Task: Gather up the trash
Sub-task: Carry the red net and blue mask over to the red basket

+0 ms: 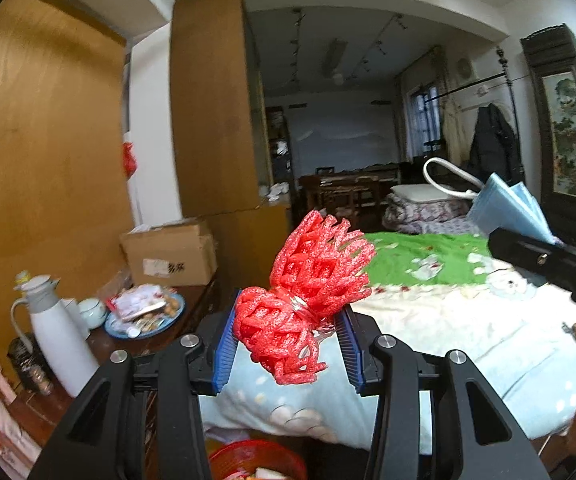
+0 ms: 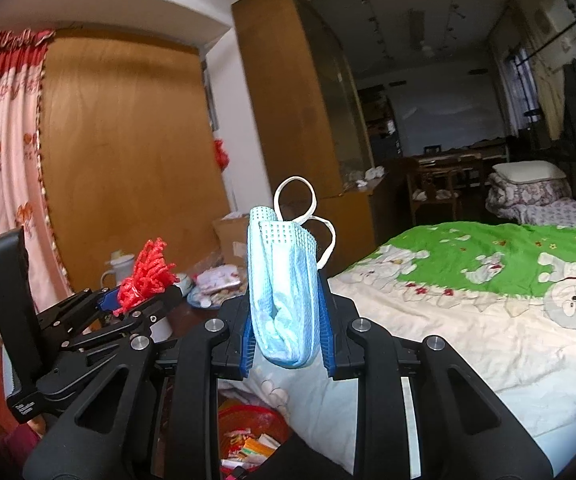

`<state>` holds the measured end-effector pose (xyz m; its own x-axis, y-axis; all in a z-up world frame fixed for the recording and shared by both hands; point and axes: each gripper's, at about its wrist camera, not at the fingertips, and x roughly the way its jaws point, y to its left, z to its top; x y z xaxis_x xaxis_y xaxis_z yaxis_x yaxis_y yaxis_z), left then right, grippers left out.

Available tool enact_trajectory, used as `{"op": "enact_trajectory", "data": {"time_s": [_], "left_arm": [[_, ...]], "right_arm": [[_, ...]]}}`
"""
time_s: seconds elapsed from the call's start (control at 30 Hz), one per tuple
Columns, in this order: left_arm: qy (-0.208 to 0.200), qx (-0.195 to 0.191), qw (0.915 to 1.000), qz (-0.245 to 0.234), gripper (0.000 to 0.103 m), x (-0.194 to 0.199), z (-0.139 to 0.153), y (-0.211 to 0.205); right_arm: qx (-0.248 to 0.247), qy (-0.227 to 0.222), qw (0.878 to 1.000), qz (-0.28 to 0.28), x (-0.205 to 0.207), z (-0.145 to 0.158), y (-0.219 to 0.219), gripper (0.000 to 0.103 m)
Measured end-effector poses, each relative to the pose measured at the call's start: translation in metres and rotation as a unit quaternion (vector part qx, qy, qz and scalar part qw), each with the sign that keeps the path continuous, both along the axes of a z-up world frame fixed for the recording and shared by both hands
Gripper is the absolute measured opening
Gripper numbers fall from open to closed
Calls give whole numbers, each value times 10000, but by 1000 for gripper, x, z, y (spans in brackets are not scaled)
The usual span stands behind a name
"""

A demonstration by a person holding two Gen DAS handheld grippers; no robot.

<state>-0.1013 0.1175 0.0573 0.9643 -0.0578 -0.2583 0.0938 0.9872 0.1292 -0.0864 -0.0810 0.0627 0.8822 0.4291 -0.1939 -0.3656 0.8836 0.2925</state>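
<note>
Red foam fruit netting [image 1: 304,300], rough and spongy, clamped between ribbed blue plastic pads [image 1: 224,354]. Pale blue non-woven face mask [image 2: 284,288], dimpled along its edge, with a white elastic loop. Matt black plastic gripper arms with bright metal pins. Printed cotton quilt [image 2: 468,312]. Semi-gloss wooden wardrobe [image 1: 40,152].

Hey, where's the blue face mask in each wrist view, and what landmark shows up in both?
Left wrist view: the blue face mask sits at right, above the other gripper's black body.
Right wrist view: the mask hangs at centre, pinched between the right gripper jaws.
Shared landmark: the green quilt on the bed.
</note>
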Motion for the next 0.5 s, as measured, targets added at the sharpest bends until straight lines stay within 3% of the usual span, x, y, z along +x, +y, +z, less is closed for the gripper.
{"op": "enact_trajectory", "data": {"time_s": [0.27, 0.5], "left_arm": [[688, -204, 9967, 381, 44, 31, -42, 58], [1658, -553, 9832, 518, 44, 77, -100, 104]], "right_arm": [[-370, 423, 9976, 396, 25, -20, 49, 27], [-586, 974, 9915, 626, 57, -53, 81, 27]]}}
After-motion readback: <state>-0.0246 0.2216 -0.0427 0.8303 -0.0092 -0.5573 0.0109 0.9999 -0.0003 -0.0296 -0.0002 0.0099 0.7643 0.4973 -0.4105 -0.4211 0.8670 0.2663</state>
